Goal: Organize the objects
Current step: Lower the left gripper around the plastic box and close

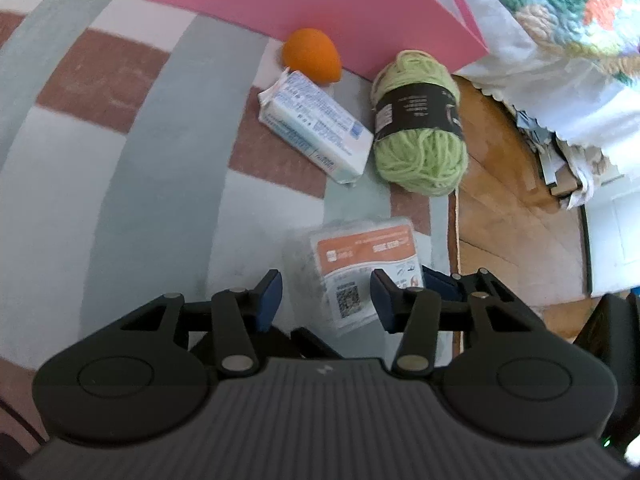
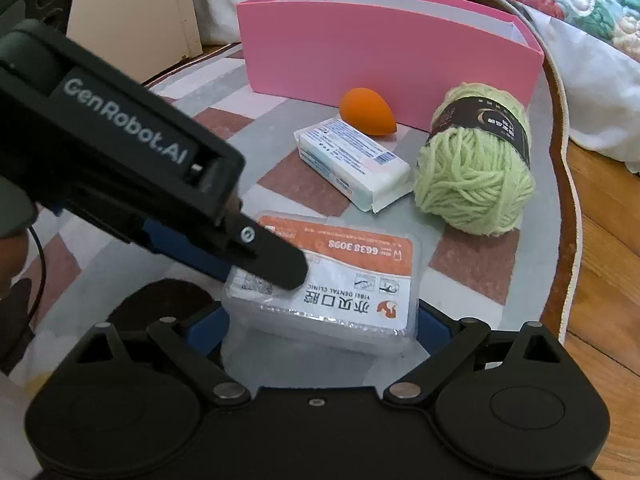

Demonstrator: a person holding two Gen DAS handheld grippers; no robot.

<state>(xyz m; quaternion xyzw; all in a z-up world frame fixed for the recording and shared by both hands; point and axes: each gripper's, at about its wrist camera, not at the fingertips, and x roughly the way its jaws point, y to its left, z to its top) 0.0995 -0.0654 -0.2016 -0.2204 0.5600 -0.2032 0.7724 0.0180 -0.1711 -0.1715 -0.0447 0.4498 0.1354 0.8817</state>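
Note:
A clear plastic packet (image 2: 360, 264) with an orange and white label lies on the chequered rug. My right gripper (image 2: 318, 328) straddles its near end, blue pads standing just off both sides, open. My left gripper (image 1: 326, 300) hovers over the same packet (image 1: 360, 252), jaws partly apart; one fingertip (image 2: 286, 270) rests on the label's left corner. Beyond lie a white wrapped bar (image 2: 354, 160), an orange egg-shaped sponge (image 2: 366, 110) and a green yarn ball (image 2: 476, 172) in front of the pink box (image 2: 384, 52).
The rug (image 1: 120, 140) spreads wide to the left. Wood floor (image 1: 520, 200) begins at the rug's right edge. A quilted bed cover (image 1: 560, 12) hangs behind the pink box (image 1: 320, 8). A cream board (image 2: 132, 12) leans at the back left.

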